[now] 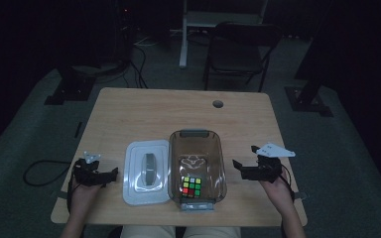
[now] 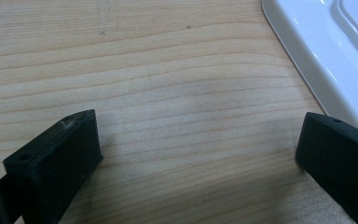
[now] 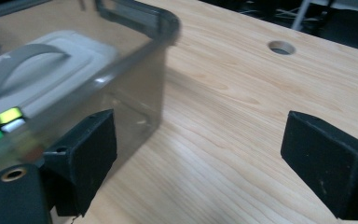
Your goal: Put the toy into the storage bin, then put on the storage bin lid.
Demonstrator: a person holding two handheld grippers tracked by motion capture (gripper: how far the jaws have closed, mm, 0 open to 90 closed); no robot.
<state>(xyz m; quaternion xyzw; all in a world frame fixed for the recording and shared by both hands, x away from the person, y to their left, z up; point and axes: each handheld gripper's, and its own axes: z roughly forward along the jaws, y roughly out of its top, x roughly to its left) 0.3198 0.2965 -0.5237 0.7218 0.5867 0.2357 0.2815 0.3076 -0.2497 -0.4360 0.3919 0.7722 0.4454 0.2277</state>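
Two grippers, left gripper (image 1: 110,174) and right gripper (image 1: 242,167), jaws apart, holding nothing. Lid (image 1: 146,171) light, stiff, slippery plastic; grasp by raised handle (image 1: 150,168). Box (image 1: 196,139) beside it, uncovered.

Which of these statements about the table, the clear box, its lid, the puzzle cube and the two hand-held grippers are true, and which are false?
1. The puzzle cube lies inside the clear box. True.
2. The white lid is closed on the box. False: it lies flat on the table, left of the box.
3. The left hand-held gripper is open. True.
4. The right hand-held gripper holds the cube. False: its jaws are open and empty, beside the box.
5. The table has a round hole near its far edge. True.
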